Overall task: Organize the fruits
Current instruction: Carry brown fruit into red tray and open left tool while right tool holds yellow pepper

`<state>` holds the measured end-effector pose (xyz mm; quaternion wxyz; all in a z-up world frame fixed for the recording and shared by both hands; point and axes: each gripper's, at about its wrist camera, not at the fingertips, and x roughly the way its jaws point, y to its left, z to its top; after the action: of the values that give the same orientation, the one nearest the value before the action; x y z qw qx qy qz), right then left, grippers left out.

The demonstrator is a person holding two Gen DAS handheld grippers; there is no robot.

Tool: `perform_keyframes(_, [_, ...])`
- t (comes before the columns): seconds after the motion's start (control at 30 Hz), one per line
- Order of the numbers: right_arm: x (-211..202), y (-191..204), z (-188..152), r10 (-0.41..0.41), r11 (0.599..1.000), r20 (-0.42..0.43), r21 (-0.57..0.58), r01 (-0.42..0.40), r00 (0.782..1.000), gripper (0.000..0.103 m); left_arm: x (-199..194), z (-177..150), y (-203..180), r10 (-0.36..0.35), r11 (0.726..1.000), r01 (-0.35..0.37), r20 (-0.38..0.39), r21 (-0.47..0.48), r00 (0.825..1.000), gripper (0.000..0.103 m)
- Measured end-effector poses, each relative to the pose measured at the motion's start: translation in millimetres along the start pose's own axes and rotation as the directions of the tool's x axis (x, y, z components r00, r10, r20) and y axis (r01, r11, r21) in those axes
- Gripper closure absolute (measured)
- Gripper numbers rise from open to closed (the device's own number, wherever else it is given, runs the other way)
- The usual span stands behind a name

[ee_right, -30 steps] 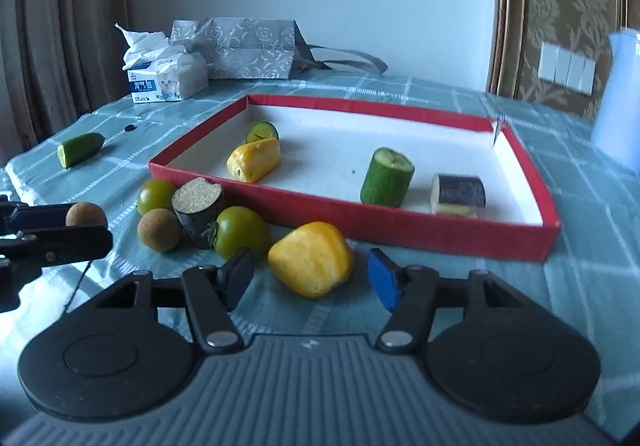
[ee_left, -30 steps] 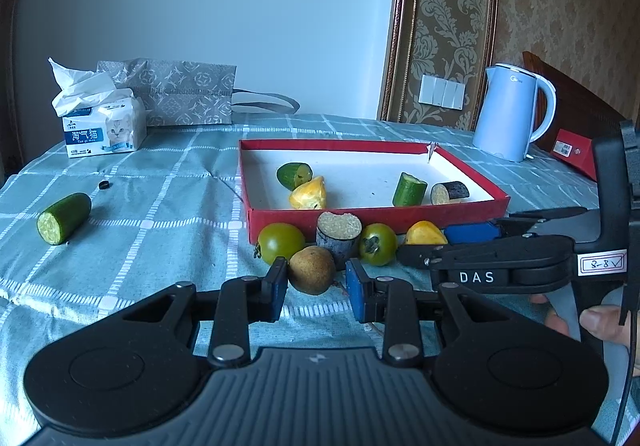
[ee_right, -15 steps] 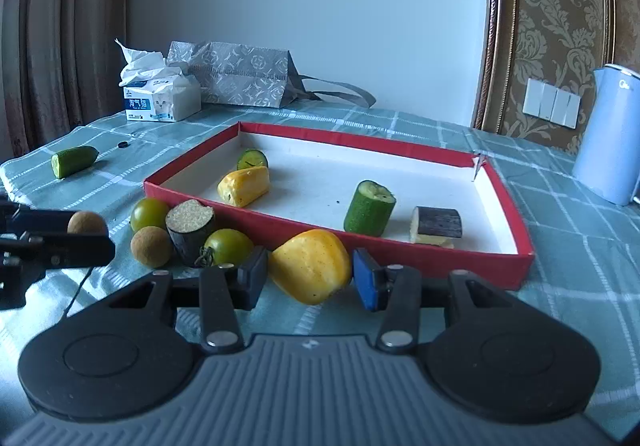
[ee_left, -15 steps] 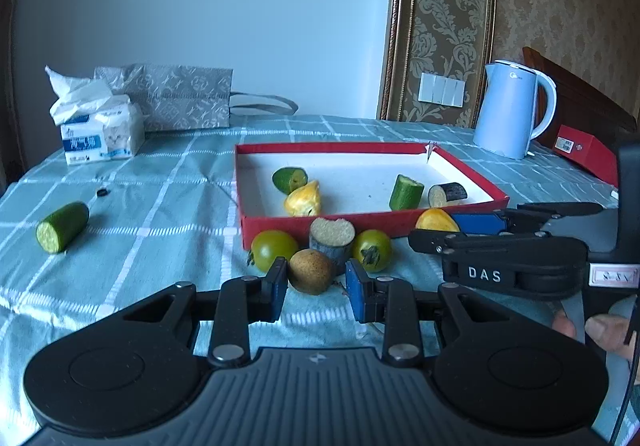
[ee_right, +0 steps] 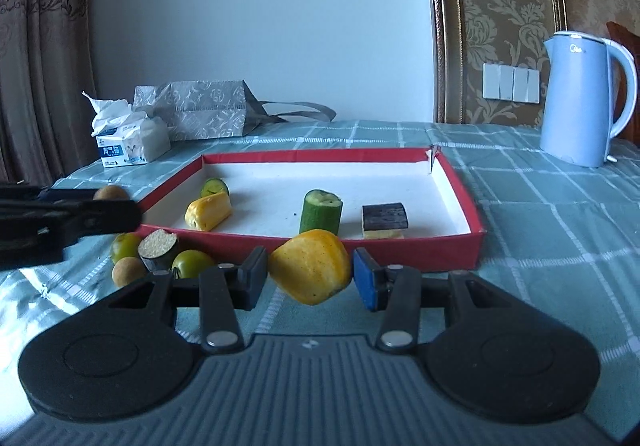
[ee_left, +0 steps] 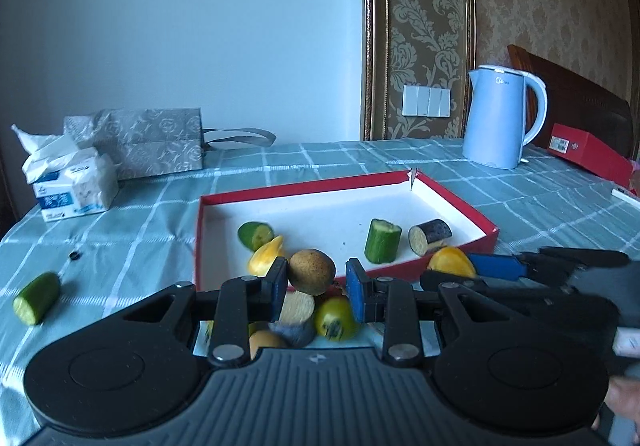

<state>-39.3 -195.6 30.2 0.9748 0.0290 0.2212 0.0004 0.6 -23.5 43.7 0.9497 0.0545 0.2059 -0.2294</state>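
Note:
My left gripper (ee_left: 316,282) is shut on a brown round fruit (ee_left: 312,271) and holds it above the near rim of the red tray (ee_left: 460,202). My right gripper (ee_right: 310,274) is shut on a yellow fruit piece (ee_right: 311,266), lifted just in front of the red tray (ee_right: 460,186). In the tray lie a yellow piece (ee_right: 208,211), a cucumber end (ee_right: 214,188), an upright cucumber chunk (ee_right: 321,211) and an eggplant piece (ee_right: 384,220). On the cloth before the tray sit green tomatoes (ee_right: 192,262), an eggplant half (ee_right: 158,246) and another brown fruit (ee_right: 129,272).
A cucumber piece (ee_left: 36,298) lies on the cloth at the left. A tissue pack (ee_left: 72,182) and a grey bag (ee_left: 152,144) stand at the back left. A blue kettle (ee_left: 500,118) stands at the back right, with a red box (ee_left: 588,154) beyond it.
Both grippers have risen from the cloth with their fruit: the left with the brown fruit toward the tray's near rim, the right with the yellow piece, which it closed on.

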Motion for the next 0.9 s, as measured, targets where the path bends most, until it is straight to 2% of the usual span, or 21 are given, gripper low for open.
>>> perform_keyframes(0.23, [-2.4, 0.2, 0.2, -0.017, 1.0, 0.018, -0.007, 0.017, 1.0, 0.059, 46.6, 24.0, -6.5, 0.032, 0.999, -0.031, -0.015, 0.018, 0.999, 0.072])
perform_keyframes(0.5, [-1.9, -0.6, -0.2, -0.014, 1.0, 0.018, -0.003, 0.014, 1.0, 0.059, 107.1, 39.2, -11.6, 0.07, 0.998, -0.071, -0.096, -0.001, 0.993, 0.072])
perform_keyframes(0.73, [-0.7, -3.3, -0.4, -0.001, 1.0, 0.009, 0.01, 0.001, 1.0, 0.059, 138.3, 38.0, -13.0, 0.135, 0.991, -0.135, -0.162, 0.01, 0.978, 0.072])
perform_keyframes(0.9, [2.1, -6.4, -0.1, 0.007, 0.999, -0.006, 0.032, -0.007, 1.0, 0.059, 154.0, 30.3, -16.1, 0.153, 0.988, -0.152, -0.201, 0.019, 0.968, 0.072])
